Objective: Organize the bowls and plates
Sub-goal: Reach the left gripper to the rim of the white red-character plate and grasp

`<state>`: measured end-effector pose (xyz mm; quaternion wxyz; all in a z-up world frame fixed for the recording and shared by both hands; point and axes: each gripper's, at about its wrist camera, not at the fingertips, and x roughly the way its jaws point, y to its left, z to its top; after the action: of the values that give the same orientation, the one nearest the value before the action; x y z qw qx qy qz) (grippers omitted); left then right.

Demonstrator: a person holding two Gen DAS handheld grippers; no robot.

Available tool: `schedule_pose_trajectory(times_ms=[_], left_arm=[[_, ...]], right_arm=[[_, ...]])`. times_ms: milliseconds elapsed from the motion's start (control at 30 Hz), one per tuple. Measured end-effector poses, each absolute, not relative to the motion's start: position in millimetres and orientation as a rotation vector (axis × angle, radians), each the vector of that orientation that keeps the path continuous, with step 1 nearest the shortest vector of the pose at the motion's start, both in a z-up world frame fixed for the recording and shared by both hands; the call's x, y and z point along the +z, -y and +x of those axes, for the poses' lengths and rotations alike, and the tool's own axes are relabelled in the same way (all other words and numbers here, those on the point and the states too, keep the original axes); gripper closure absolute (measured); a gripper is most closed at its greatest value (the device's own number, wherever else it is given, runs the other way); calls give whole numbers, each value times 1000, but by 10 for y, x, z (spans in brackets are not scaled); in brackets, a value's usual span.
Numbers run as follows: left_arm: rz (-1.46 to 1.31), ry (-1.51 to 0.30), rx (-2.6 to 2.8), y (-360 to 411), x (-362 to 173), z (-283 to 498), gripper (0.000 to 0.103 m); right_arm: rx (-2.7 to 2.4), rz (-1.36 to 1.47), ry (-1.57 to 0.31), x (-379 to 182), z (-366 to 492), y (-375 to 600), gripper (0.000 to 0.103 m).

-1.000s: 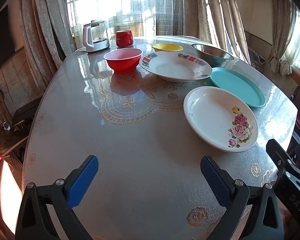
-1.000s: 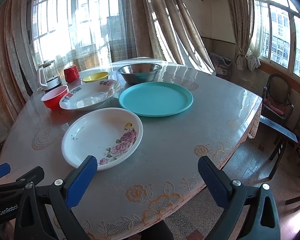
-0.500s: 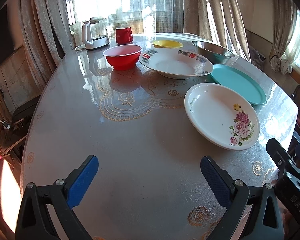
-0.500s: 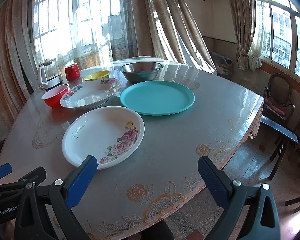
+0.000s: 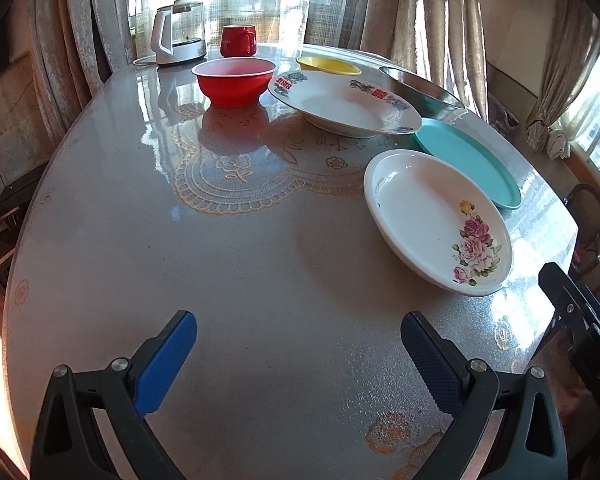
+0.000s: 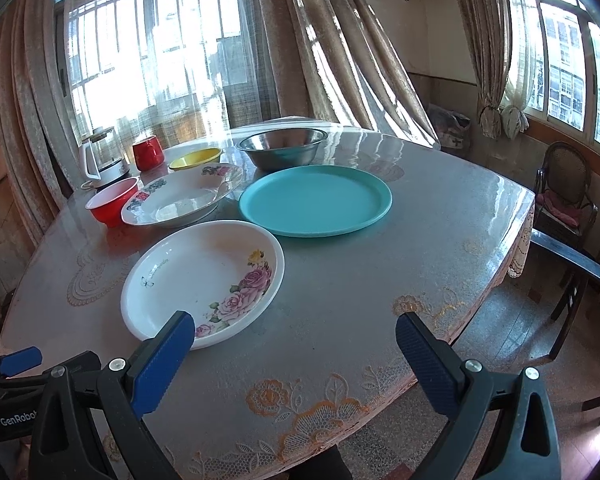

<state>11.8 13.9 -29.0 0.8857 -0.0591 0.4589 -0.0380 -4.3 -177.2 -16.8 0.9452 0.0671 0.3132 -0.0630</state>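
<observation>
Round surface (image 6: 380, 288) bearing rose plate (image 6: 204, 280) at 9 o'clock, teal plate (image 6: 316, 204) at 12, bowls (image 6: 282, 152) beyond.

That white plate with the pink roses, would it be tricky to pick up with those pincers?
Probably somewhat. The rose plate looks glazed and glossy, so its rim may slip between the pads. It seems rigid, likely ceramic or melamine, so it won't flex but could chip if dropped. It sits flat on the shiny table, so it should slide rather than tip.

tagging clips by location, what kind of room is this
Most likely a home dining room: a round table under a lace-pattern cover holds household plates and bowls, curtained windows run along the walls, and a wooden chair stands by the wall.
</observation>
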Motion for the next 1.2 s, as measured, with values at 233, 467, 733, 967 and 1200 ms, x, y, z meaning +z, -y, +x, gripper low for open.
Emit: schedule_pose_trajectory(times_ms=[233,467,733,967,1200], left_arm=[[-149,-995,-81,-153,-334,239,0],[-146,-1034,-60,-188,-268,498,0],[-189,-997,-24,-351,-115,871,0],[-311,-925,3,-512,-48,1288,0],[-333,-901,-44,-431,-51,1776,0]], right_arm=[[-112,73,-653,-214,91,1831,0],[-75,29,-690,-225,304,1907,5],[-21,76,-718,-163,654,2077,17],[63,99,-713,-14,1008,2027,27],[153,88,-748,57,1434,1851,29]])
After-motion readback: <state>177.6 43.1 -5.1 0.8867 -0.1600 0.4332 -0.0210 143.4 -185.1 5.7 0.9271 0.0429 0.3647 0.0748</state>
